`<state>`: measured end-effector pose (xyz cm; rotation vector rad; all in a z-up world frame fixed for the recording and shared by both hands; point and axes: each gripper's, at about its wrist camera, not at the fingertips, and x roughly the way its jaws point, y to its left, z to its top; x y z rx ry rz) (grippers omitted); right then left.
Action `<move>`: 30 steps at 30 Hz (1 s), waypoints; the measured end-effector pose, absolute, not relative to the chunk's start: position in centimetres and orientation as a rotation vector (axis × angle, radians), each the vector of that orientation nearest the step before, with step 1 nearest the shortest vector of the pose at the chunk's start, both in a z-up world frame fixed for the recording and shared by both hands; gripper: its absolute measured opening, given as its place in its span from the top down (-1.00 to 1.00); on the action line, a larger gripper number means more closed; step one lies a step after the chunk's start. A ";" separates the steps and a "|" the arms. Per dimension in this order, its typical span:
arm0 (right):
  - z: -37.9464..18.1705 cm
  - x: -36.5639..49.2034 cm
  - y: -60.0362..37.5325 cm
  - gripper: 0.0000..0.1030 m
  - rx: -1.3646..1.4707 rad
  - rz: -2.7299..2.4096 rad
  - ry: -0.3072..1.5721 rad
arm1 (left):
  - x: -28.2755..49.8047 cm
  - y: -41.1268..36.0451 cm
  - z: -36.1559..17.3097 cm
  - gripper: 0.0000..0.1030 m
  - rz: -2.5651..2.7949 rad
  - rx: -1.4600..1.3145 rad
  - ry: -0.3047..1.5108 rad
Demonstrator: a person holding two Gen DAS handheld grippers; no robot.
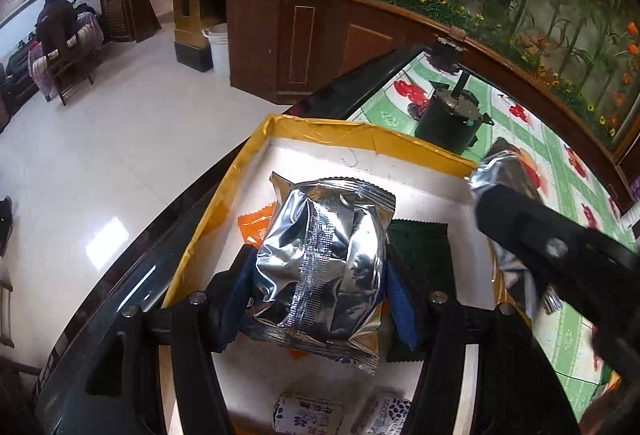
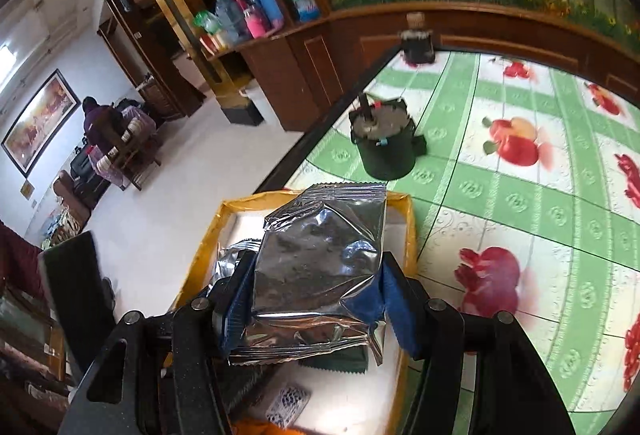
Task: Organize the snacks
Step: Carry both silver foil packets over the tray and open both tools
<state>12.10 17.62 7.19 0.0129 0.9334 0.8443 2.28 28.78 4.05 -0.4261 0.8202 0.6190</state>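
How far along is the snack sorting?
Done: an orange packet, a green packet and small white packs lie in the yellow-rimmed tray. In hand: each gripper holds a silver pouch over it. Left: setting both down.

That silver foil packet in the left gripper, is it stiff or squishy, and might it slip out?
Probably squishy: the foil packet is puffed and creased where the left gripper pinches its sides. Likely light, since it hangs over the tray without drooping. The shiny foil looks slippery, so it may slide if the grip loosens.
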 end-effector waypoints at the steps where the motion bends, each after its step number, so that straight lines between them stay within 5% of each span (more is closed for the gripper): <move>1: 6.8 12.4 17.9 -0.26 0.012 0.839 0.948 | 2.3 28.8 4.0 -0.18 0.628 -0.422 0.822; 10: 5.1 13.8 18.7 -0.28 0.033 0.810 0.999 | 2.5 28.5 4.0 -0.22 0.644 -0.408 0.832; 18: 6.9 12.9 17.1 -0.42 0.071 0.838 0.936 | 2.0 28.1 5.1 -0.46 0.647 -0.413 0.761; 30: 8.5 8.0 3.8 -0.42 0.227 0.863 0.847 | 0.5 26.4 8.4 -0.48 0.645 -0.377 0.570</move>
